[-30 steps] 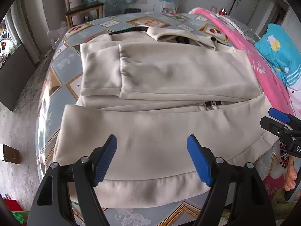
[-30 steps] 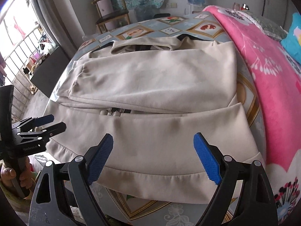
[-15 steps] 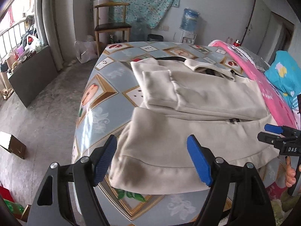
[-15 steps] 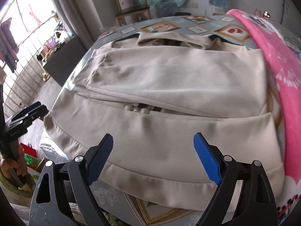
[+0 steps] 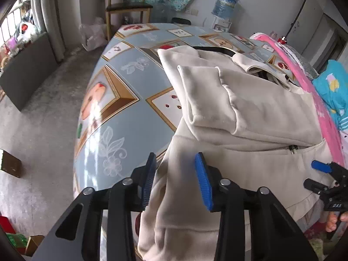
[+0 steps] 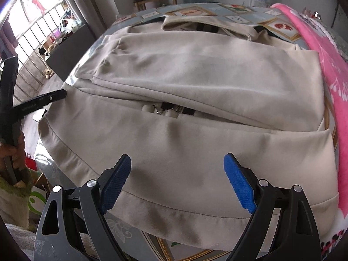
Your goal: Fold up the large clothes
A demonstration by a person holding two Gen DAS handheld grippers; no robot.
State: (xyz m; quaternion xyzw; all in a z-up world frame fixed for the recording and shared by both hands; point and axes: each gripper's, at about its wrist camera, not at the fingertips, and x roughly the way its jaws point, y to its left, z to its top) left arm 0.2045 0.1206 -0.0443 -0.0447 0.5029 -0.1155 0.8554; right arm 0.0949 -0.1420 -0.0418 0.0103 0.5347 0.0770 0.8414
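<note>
Jacket (image 5: 256, 113) dead ahead, beige and roomy, spread flat across the patterned blue tablecloth (image 5: 121, 117) with a sleeve folded over its chest and its hem hanging off the near edge of the table.

My left gripper (image 5: 174, 178) sits at the jacket's left hem corner, and its jaws have just been closing. A bunched ridge of beige fabric runs up between the blue pads (image 5: 202, 182), which stand narrow now. Whether they actually press the cloth on both sides, I cannot tell from here; the left pad seems to have a sliver of daylight beside it.

Over to my right gripper (image 6: 178, 180): jaws wide, hovering over the hem band near the middle of the garment, nothing between the pads but open air above the cloth. In the left wrist view that same gripper (image 5: 322, 174) shows at the far right edge, over the jacket's hem.

Zipper pull (image 6: 161, 111) peeks out mid-jacket where the folded sleeve meets the lower panel. Pink blanket (image 6: 322, 50) runs along the jacket's right side, just beside it. Wooden chair (image 5: 128, 6) stands beyond the table, by the wall.
</note>
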